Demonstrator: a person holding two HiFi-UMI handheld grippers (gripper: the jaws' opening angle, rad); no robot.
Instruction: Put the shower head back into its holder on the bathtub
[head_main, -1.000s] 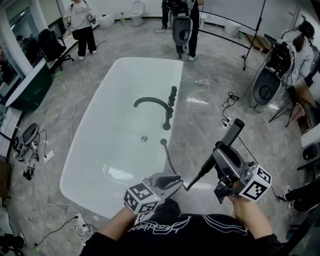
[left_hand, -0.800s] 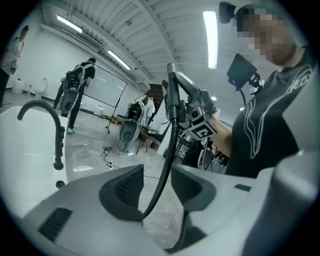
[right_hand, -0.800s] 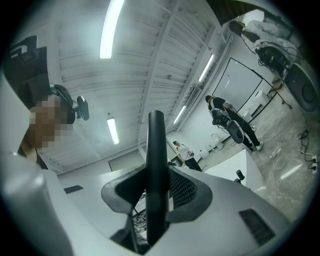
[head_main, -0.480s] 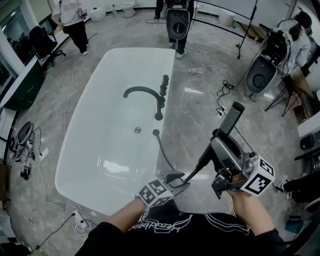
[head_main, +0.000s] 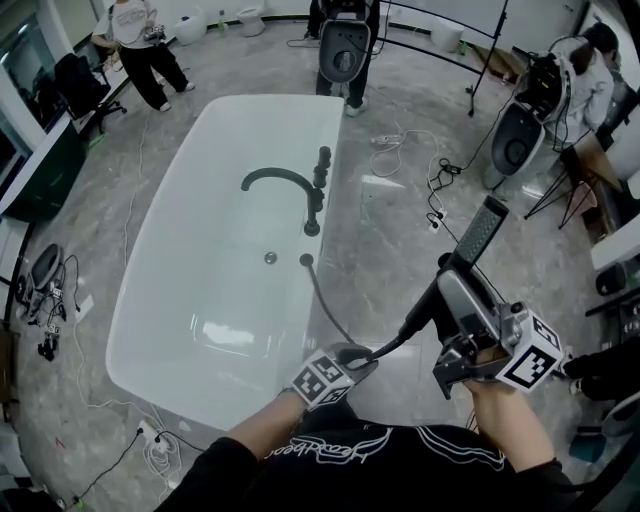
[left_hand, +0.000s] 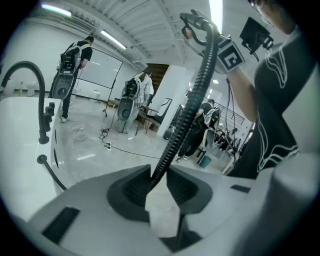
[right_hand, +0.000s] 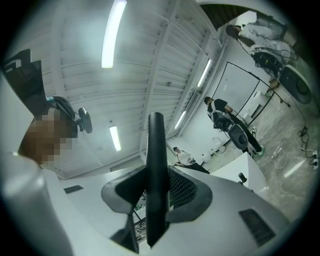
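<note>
Has slid the left gripper (head_main: 362, 353) lower along the hose (head_main: 322, 300), jaws just closing round it, not yet pinching. Holds the shower head (head_main: 478, 240) clamped in the right gripper (head_main: 452, 287), off the bathtub's (head_main: 220, 250) right rim: likely a regrip, nothing seated yet.

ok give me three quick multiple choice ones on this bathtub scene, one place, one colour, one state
1. In the head view, the faucet stands at the bathtub on its: A left rim; B right rim; C near end.
2. The faucet is: A chrome; B gold; C black.
3. The shower head is: A clamped in the right gripper; B docked in its holder; C lying in the tub.
Key: B, its posts rise from the right rim; C, it shows dark against the white tub; A, the jaws press on its handle.
</note>
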